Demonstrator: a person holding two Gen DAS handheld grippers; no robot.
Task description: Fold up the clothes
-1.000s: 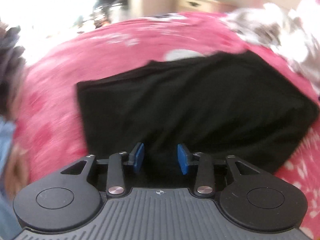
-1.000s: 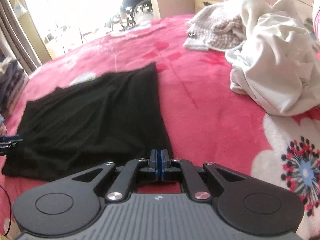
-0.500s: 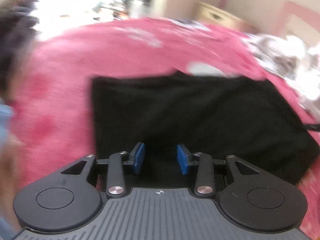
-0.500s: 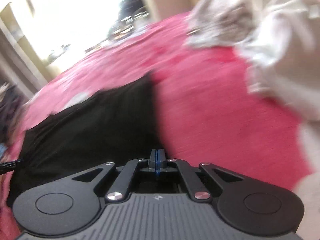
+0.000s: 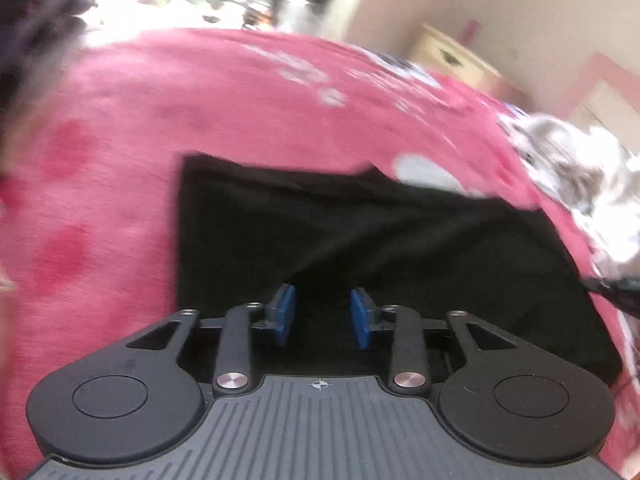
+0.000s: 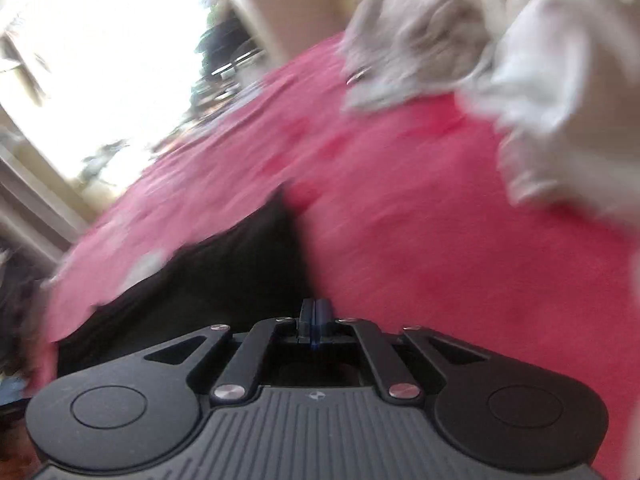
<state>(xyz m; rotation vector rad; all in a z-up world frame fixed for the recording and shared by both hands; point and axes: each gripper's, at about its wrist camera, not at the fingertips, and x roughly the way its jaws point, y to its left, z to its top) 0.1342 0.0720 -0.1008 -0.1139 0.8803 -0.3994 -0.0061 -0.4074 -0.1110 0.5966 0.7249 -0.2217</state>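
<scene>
A black garment (image 5: pixel 400 240) lies spread flat on a pink flowered bedspread (image 5: pixel 100 168). In the left wrist view my left gripper (image 5: pixel 322 316) hovers over the garment's near edge, towards its left side. Its blue pads stand apart with only black cloth showing behind the gap. In the right wrist view the garment (image 6: pixel 224 280) fills the lower left. My right gripper (image 6: pixel 315 312) is shut, its pads meeting right at the garment's near right edge. Whether any cloth is pinched there does not show.
A heap of white and grey clothes (image 6: pixel 540 80) lies on the bedspread (image 6: pixel 440 260) to the right, also in the left wrist view as blurred clothes (image 5: pixel 580 168). A pale bedside cabinet (image 5: pixel 452 56) stands behind the bed. Dark stacked fabric (image 5: pixel 32 20) sits far left.
Both views have rolled and blurred as the hands moved across the bed. The right gripper has sunk closer to the bedspread. The left pads stay apart and the right pads stay together.
</scene>
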